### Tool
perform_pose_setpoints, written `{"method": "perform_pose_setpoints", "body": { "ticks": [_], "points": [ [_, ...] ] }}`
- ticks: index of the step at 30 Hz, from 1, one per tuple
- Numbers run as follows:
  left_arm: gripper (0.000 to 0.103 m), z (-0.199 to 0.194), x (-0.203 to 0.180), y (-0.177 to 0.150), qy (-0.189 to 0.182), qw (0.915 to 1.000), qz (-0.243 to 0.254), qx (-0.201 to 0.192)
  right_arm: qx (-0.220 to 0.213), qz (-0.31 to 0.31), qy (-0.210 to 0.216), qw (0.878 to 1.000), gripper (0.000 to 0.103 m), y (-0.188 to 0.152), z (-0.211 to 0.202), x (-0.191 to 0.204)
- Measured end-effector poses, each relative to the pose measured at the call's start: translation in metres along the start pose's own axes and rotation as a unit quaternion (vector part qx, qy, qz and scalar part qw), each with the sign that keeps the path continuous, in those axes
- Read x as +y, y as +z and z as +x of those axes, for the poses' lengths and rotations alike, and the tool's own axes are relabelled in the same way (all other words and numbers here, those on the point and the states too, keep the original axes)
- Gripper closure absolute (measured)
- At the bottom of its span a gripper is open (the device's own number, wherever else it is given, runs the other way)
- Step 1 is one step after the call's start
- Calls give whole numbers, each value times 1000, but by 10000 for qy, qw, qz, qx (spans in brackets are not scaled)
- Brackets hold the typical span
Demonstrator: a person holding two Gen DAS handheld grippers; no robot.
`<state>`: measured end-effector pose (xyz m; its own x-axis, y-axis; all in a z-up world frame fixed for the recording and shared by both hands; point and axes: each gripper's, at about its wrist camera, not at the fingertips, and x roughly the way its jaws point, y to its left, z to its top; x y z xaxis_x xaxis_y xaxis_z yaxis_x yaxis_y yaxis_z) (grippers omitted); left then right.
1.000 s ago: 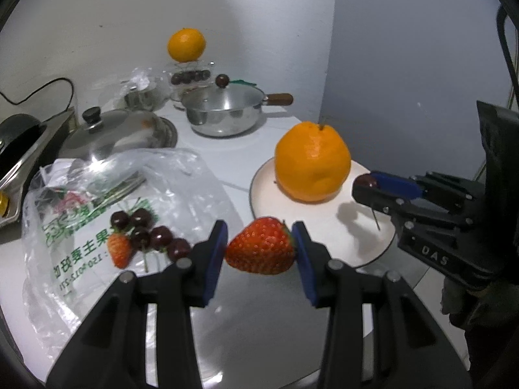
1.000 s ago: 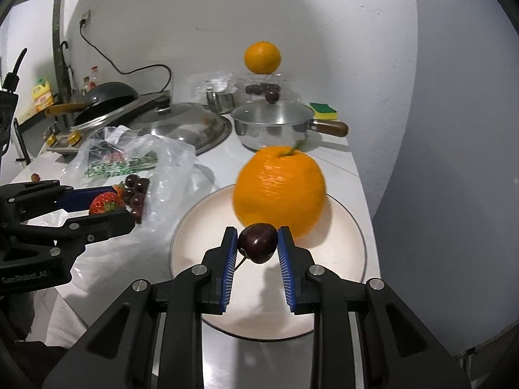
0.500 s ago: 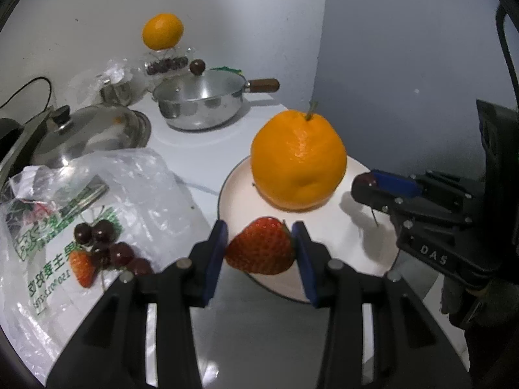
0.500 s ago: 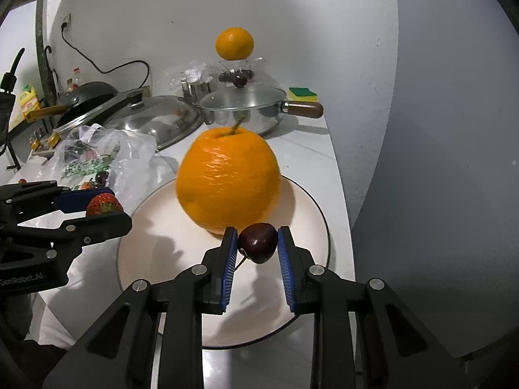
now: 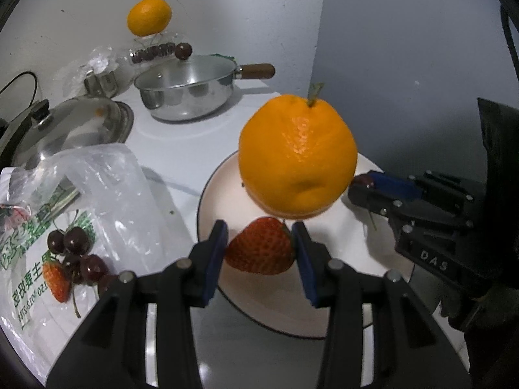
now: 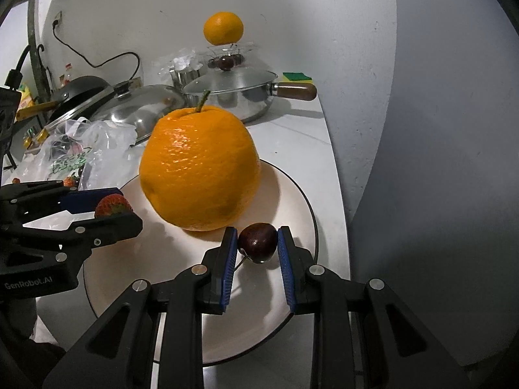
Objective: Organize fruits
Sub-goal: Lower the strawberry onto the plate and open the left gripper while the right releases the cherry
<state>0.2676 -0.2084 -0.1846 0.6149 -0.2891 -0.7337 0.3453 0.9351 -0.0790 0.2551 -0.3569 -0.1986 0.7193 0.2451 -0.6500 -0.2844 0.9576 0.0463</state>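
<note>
Red and seeded, the strawberry [image 5: 261,246] sits clamped between the blue pads of my left gripper [image 5: 261,253], held over the near part of the cream plate [image 5: 214,201], just in front of the large orange [image 5: 296,155] that stands on it. To its right, my right gripper [image 6: 256,246] is closed on a dark cherry [image 6: 258,242], stem hanging below, over the plate's right side and close beside the same orange. Whether either fruit touches the plate yet I cannot tell; shadows suggest a small gap.

The step in hand, as I judge it, is setting both fruits down on the plate. To do it well I lower each until it rests on the surface, then part the pads only a little, so the soft strawberry is not bruised and the round cherry is not flicked into a roll. I keep both tools clear of the orange, which could rock if nudged.

Farther out, a plastic bag [image 5: 107,194] on the white counter [image 5: 181,149] holds more cherries [image 5: 74,246] and another strawberry. Behind stand a steel pan [image 5: 185,94], a lid [image 5: 78,126] and a second orange [image 5: 149,16].
</note>
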Motion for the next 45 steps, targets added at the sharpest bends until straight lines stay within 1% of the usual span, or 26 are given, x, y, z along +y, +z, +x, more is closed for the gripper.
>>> {"method": "perform_pose_setpoints", "body": {
  "ticks": [6,11,14,16,17,18,20,31,40,41,43,45],
  "points": [
    [60,5,4,1,-24,9999,-132,79,43,-12,-11,10000,76,0,1,2],
    [59,2,5,1,-23,9999,-137,35,38,31,-70,10000,76,-1,1,2],
    [54,-2,6,0,-26,9999,-130,-3,53,37,-103,9999,76,-1,1,3],
    [52,-6,7,-1,-36,9999,-159,-44,53,24,-127,9999,75,-1,0,5],
    [52,-8,8,-1,-33,9998,-161,-63,47,21,-138,9999,73,0,-1,6],
    [52,-10,9,-1,-26,9998,-166,-87,31,19,-152,9999,68,1,-2,7],
    [52,-15,11,-2,-6,9998,-174,-115,0,21,-164,9999,66,2,-4,8],
    [52,-43,24,-10,89,9991,-260,-318,-171,-25,-293,9994,65,8,-25,23],
    [50,-71,37,-22,213,9978,-291,-550,-280,-51,-301,9991,65,13,-40,42],
    [48,-75,39,-23,229,9976,-306,-570,-295,-64,-297,9991,65,13,-42,45],
    [29,-81,45,-27,254,9971,-360,-617,-313,-86,-286,9991,65,14,-45,51],
    [29,-90,53,-31,279,9961,-456,-700,-332,-123,-269,9990,65,15,-47,58]
  ]
}}
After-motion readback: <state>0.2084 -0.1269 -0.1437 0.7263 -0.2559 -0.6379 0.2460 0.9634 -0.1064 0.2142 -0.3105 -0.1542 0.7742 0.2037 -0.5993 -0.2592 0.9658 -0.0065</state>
